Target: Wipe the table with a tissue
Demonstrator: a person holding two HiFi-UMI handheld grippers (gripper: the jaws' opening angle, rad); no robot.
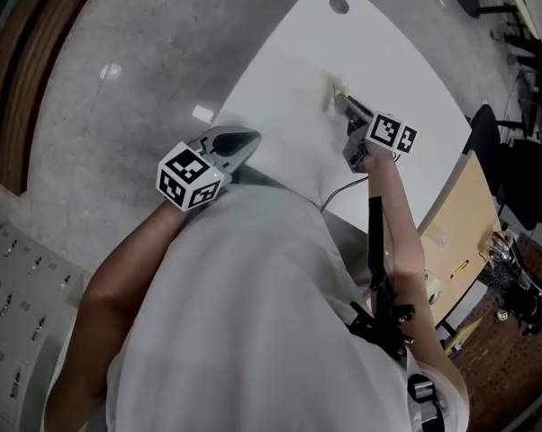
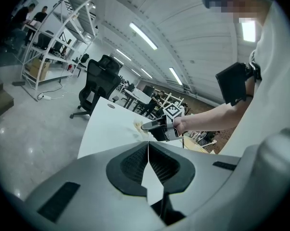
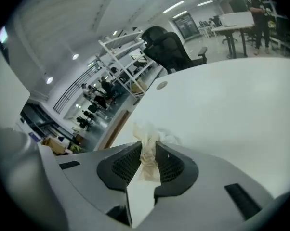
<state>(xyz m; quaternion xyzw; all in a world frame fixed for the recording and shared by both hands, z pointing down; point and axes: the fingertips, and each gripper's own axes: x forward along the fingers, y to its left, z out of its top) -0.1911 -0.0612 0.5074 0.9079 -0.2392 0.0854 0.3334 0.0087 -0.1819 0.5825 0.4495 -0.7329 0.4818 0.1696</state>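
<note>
A crumpled pale tissue point(image 3: 148, 150) is pinched between the pads of my right gripper point(image 3: 148, 159), which is shut on it. In the head view the right gripper point(image 1: 341, 106) reaches over the middle of the white table point(image 1: 289, 88) and presses the tissue point(image 1: 333, 96) against the top. The left gripper view also catches the tissue point(image 2: 138, 126) at the tip of the right gripper point(image 2: 157, 125). My left gripper point(image 2: 148, 154) has its jaws shut with nothing between them; it hovers at the table's near edge point(image 1: 230, 142), away from the tissue.
A round cable port point(image 1: 339, 5) sits near the table's far end. A black office chair point(image 2: 98, 88) stands past the table, with shelving point(image 2: 48, 37) behind it. A wooden board point(image 1: 460, 214) and clutter lie to the right.
</note>
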